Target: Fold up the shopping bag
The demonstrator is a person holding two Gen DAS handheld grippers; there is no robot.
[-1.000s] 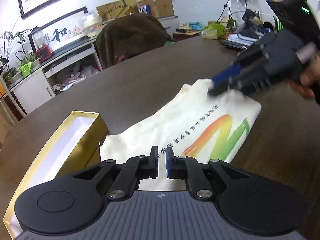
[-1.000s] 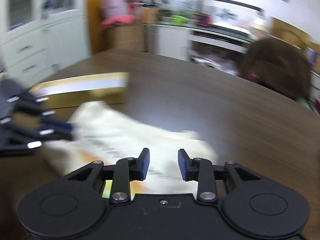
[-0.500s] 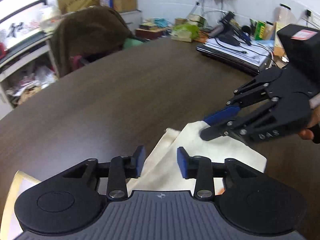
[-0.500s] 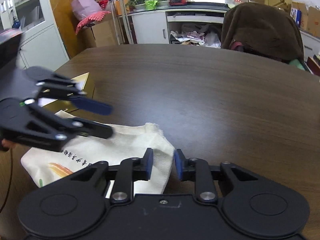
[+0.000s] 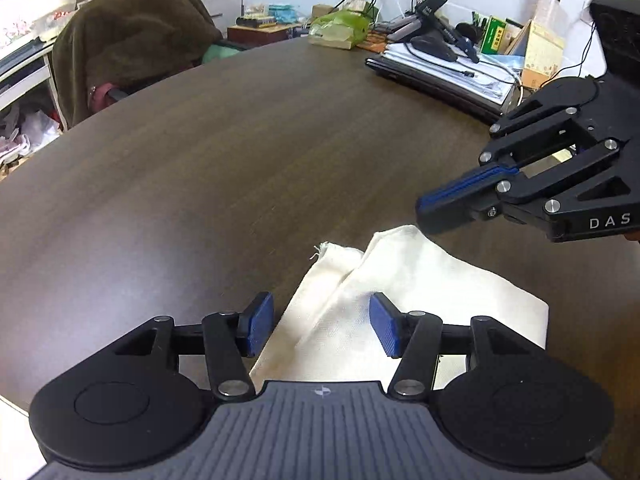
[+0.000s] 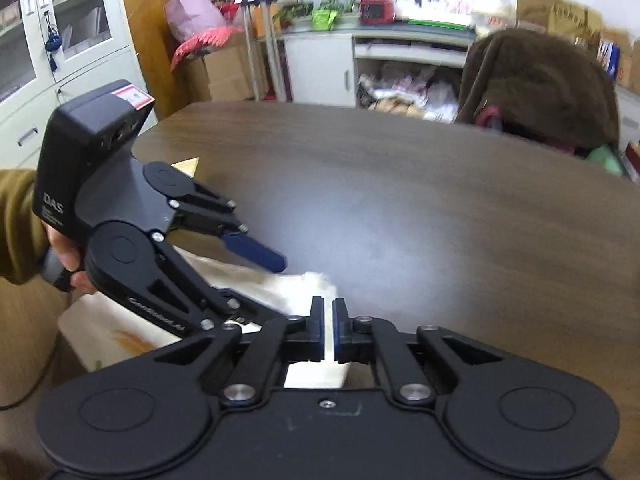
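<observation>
The cream canvas shopping bag (image 5: 404, 292) lies folded on the dark wooden table (image 5: 224, 168), its top layer folded over the lower one. My left gripper (image 5: 322, 326) is open, its blue pads on either side of the bag's folded edge. My right gripper (image 6: 329, 328) is shut with nothing visibly gripped; bag cloth (image 6: 296, 284) shows just behind its tips. In the left wrist view the right gripper (image 5: 448, 204) hovers just above the bag's far corner. In the right wrist view the left gripper (image 6: 256, 276) stands open over the bag, and a strip of the coloured print (image 6: 128, 340) shows.
A chair draped in brown cloth (image 5: 132, 44) stands at the table's far side. A laptop with papers and cables (image 5: 440, 72) lies at the far right of the table. A corner of the gold box (image 6: 186, 166) shows behind the left gripper. Cabinets and shelves line the walls.
My left gripper has opened wider and swung from the printed side to the bag's folded edge. My right gripper has closed from open to shut near the bag's corner.
</observation>
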